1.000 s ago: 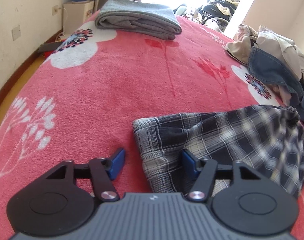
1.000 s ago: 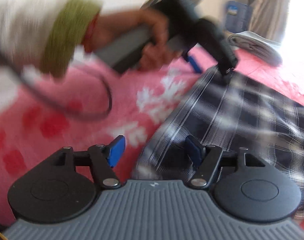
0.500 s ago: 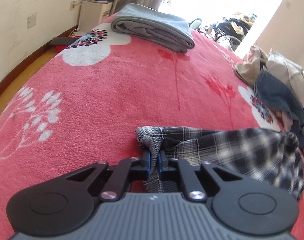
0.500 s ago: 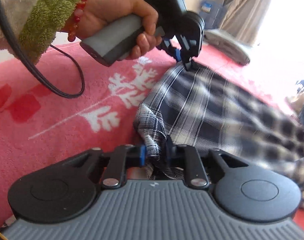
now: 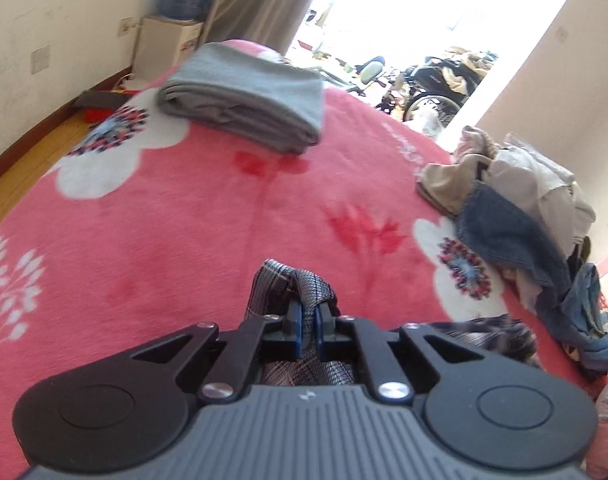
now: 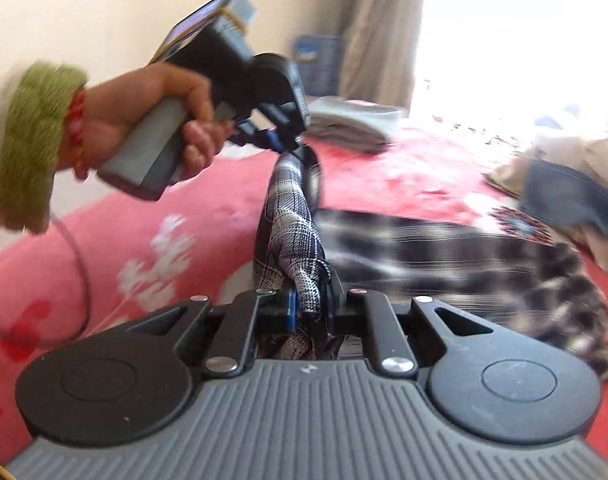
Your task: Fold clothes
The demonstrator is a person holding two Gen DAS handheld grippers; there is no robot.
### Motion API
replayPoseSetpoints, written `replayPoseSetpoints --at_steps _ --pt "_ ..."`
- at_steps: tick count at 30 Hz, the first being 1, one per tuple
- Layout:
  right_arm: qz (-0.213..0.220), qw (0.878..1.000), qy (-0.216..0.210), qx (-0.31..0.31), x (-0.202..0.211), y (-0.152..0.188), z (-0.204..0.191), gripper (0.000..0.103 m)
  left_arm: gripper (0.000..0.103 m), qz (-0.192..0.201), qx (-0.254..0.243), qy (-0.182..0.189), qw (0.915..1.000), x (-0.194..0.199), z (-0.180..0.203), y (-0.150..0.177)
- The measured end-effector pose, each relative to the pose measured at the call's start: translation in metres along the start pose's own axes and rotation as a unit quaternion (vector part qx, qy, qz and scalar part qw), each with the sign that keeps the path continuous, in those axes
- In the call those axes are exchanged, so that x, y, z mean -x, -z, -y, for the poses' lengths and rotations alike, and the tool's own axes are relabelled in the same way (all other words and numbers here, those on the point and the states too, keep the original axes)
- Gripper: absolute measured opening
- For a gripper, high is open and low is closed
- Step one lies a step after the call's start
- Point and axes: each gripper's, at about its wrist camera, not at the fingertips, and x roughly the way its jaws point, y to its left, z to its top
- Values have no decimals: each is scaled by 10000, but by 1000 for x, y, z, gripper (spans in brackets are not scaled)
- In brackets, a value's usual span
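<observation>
Right wrist view: both grippers, left gripper [image 6: 291,146] and right gripper [image 6: 308,314], now pinch the dark checked woven garment [image 6: 291,236], raised off the pink bedspread [image 5: 183,216] (fold apparently beginning).

A black, grey and white plaid garment [image 6: 444,248] is seen partly lifted off the bed. One edge is stretched into a taut, rolled band running from 6 o'clock up toward 12 o'clock in the right wrist view, raised above the bedding. The rest is draped toward 3 o'clock, blurred, with a crumpled end lying on the bed at about 4 o'clock. In the left wrist view a bunched fold of the same plaid [image 5: 293,286] is humped up at 6 o'clock, and more of it is glimpsed low at 4 o'clock.
</observation>
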Motion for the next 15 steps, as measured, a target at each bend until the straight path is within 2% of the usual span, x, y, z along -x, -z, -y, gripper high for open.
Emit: replayPoseSetpoints --at_steps 8,15 --pt "240 9926 663 -992 13 5 88 11 7 13 -757 346 9965 -42 121 -12" --pt "294 9735 1166 -1944 34 20 168 11 7 -67 -1307 632 9894 -86 214 -5"
